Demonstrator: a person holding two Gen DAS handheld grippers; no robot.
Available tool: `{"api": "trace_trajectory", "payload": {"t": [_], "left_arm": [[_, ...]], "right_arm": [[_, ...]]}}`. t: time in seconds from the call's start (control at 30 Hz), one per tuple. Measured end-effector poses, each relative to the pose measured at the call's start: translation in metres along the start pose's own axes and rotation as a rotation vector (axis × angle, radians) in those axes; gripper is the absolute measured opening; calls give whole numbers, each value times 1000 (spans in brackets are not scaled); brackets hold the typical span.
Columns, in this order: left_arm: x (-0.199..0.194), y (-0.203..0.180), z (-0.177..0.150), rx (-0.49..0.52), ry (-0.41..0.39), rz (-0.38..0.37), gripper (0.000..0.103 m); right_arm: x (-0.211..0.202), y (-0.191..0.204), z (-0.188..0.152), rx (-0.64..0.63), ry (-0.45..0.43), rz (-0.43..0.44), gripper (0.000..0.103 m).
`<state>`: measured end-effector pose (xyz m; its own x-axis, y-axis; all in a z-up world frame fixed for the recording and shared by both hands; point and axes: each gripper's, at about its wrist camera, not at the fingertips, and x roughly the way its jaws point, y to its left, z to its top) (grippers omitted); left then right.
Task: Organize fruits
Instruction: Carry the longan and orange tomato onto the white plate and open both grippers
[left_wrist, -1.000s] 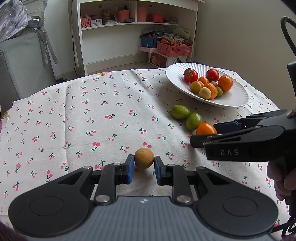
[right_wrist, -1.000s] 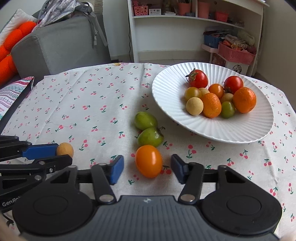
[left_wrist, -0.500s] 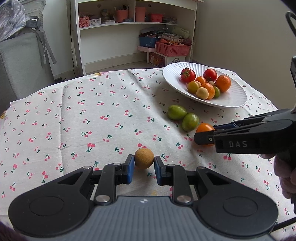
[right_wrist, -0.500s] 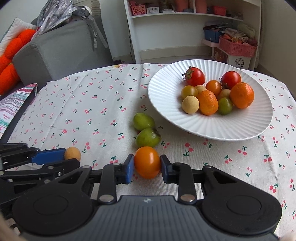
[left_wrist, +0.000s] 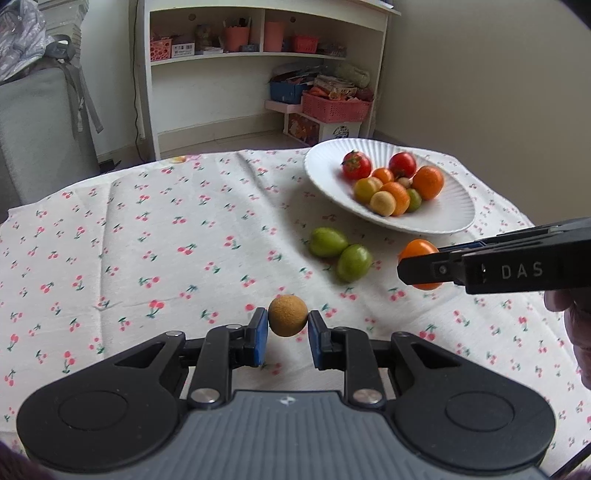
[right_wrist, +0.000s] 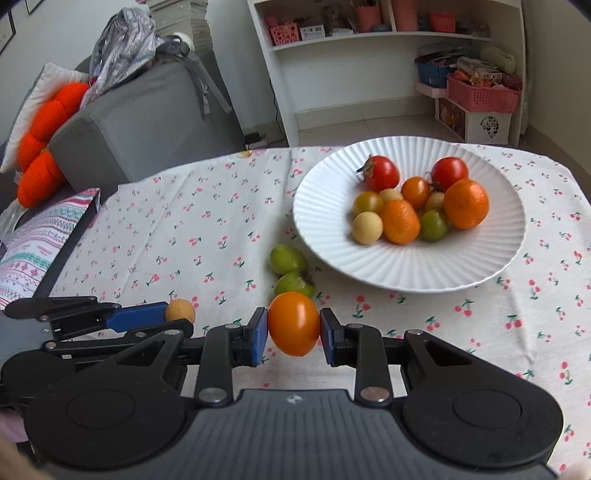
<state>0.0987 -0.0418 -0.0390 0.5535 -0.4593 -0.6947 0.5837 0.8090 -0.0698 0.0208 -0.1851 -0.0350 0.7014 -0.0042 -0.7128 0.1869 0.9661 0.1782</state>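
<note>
My left gripper (left_wrist: 287, 334) is shut on a small round brown fruit (left_wrist: 287, 316), held just above the cherry-print tablecloth (left_wrist: 166, 240). My right gripper (right_wrist: 293, 334) is shut on an orange tomato (right_wrist: 293, 323), lifted off the cloth. In the left wrist view that tomato (left_wrist: 419, 251) shows behind the right gripper's black fingers (left_wrist: 436, 268). Two green fruits (right_wrist: 286, 259) (right_wrist: 293, 283) lie on the cloth beside a white ribbed plate (right_wrist: 406, 269) that holds several red, orange, yellow and green fruits (right_wrist: 400, 221).
A grey sofa (right_wrist: 147, 122) with orange cushions (right_wrist: 40, 144) stands left of the table. A white shelf unit (left_wrist: 258, 55) and pink baskets (right_wrist: 482, 98) sit against the far wall. A person's hand (left_wrist: 576, 321) holds the right gripper at the right edge.
The right gripper's jaws closed on the orange tomato and lifted it off the cloth toward the plate. The left gripper kept its hold on the brown fruit and barely moved.
</note>
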Motion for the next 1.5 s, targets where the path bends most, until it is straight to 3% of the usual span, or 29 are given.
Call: {"api": "trace_trajectory", "payload": {"t": [0.4, 0.77, 1.03, 1.5], "left_arm": [[10, -45, 25, 65, -50, -74, 9], [43, -67, 58, -12, -71, -151, 9], [70, -76, 69, -18, -51, -204, 9], [79, -84, 68, 39, -41, -205, 13]], "right_arm": [[-13, -58, 12, 210, -96, -45, 27], [-6, -103, 20, 395, -144, -50, 27], [6, -108, 24, 379, -132, -45, 27], [7, -104, 26, 332, -122, -50, 30]]}}
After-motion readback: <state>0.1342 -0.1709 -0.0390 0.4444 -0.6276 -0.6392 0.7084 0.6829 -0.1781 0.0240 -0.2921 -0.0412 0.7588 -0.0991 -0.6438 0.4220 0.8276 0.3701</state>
